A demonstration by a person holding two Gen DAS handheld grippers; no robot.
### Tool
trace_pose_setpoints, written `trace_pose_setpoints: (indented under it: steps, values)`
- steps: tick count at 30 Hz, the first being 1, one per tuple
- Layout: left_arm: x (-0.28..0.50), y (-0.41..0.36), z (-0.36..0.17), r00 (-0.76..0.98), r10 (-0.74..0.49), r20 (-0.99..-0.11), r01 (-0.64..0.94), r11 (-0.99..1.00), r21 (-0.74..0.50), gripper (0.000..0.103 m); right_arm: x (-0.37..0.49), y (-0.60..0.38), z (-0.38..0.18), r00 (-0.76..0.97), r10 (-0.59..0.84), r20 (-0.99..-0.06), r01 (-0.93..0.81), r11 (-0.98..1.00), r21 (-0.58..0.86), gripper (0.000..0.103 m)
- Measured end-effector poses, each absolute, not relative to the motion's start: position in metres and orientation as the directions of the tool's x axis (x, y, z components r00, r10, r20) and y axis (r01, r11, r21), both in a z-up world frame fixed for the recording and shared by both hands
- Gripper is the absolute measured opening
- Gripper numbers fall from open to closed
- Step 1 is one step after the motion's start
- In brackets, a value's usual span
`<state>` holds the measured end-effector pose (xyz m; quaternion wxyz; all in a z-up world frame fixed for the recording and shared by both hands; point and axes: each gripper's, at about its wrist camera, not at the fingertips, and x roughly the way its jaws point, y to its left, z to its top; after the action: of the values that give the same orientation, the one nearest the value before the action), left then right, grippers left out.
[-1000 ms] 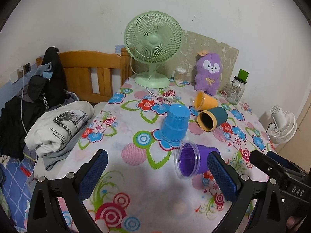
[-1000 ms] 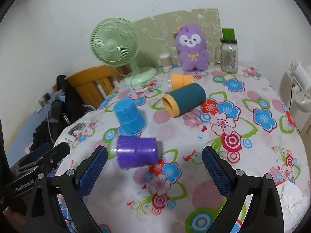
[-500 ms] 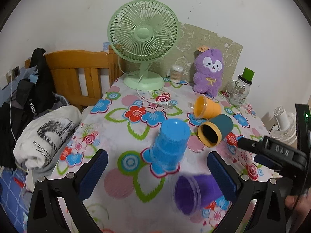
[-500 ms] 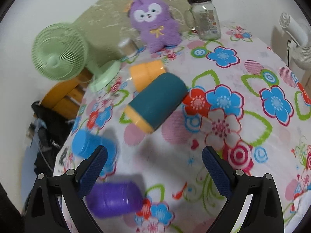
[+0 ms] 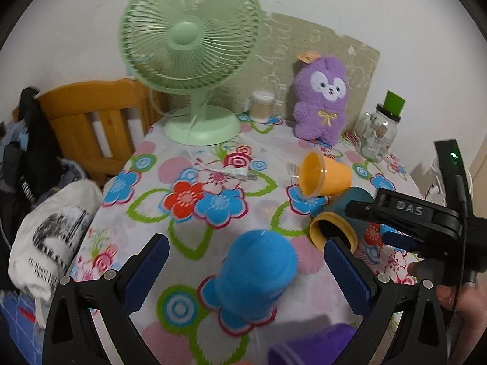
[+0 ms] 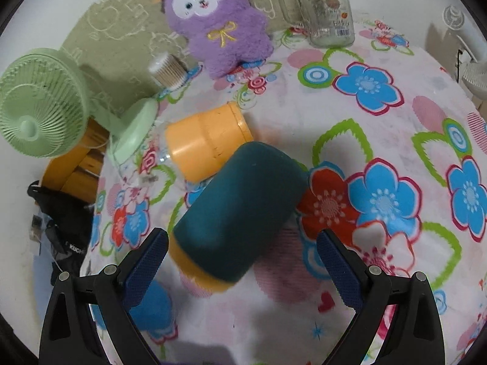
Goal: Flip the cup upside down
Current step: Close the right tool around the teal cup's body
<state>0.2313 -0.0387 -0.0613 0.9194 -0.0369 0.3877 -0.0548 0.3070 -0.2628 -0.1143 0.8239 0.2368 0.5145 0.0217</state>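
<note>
A dark teal cup with a yellow rim [image 6: 240,210] lies on its side on the flowered tablecloth; my right gripper [image 6: 242,269] is open around its mouth end. An orange cup [image 6: 204,140] lies on its side just behind it, touching it. A blue cup [image 5: 257,276] stands upside down between the open jaws of my left gripper [image 5: 243,272]. A purple cup [image 5: 310,346] lies at the bottom edge of the left wrist view. The teal cup [image 5: 338,222] and the orange cup [image 5: 324,175] show there too, with the right gripper [image 5: 392,225] over the teal one.
A green desk fan [image 5: 190,51], a purple plush toy [image 5: 321,97], a toothpick jar [image 5: 261,106] and a glass jar with a green lid [image 5: 377,137] stand along the back. A wooden chair [image 5: 94,121] and piled clothes [image 5: 45,237] are at the left.
Both grippers moved forward over the table. The right one closed in on the teal cup, which now fills its view. The blue cup now sits between the left jaws; the purple cup dropped to the frame's bottom.
</note>
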Motion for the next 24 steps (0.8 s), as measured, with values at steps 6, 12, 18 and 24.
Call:
trace_pose_setpoints:
  steps: [6, 12, 18, 24]
  values:
    - [0.252, -0.049, -0.075, 0.664, -0.128, -0.737, 0.111, 0.991, -0.072, 0.103, 0.324, -0.257, -0.128, 0.443, 0.317, -0.838, 0.223, 0.867, 0.446, 0.099]
    - [0.261, -0.051, -0.083, 0.654, -0.129, -0.746, 0.116, 0.991, -0.069, 0.103, 0.345, -0.241, -0.134, 0.39, 0.334, -0.858, 0.216, 0.873, 0.438, 0.099]
    - [0.26, -0.051, -0.084, 0.649, -0.129, -0.749, 0.126, 0.99, -0.062, 0.103, 0.351, -0.239, -0.135, 0.416, 0.325, -0.85, 0.196, 0.88, 0.432, 0.081]
    - [0.25, -0.051, -0.077, 0.661, -0.136, -0.738, 0.136, 0.989, -0.06, 0.103, 0.346, -0.243, -0.13, 0.437, 0.323, -0.84, 0.161, 0.891, 0.426, 0.073]
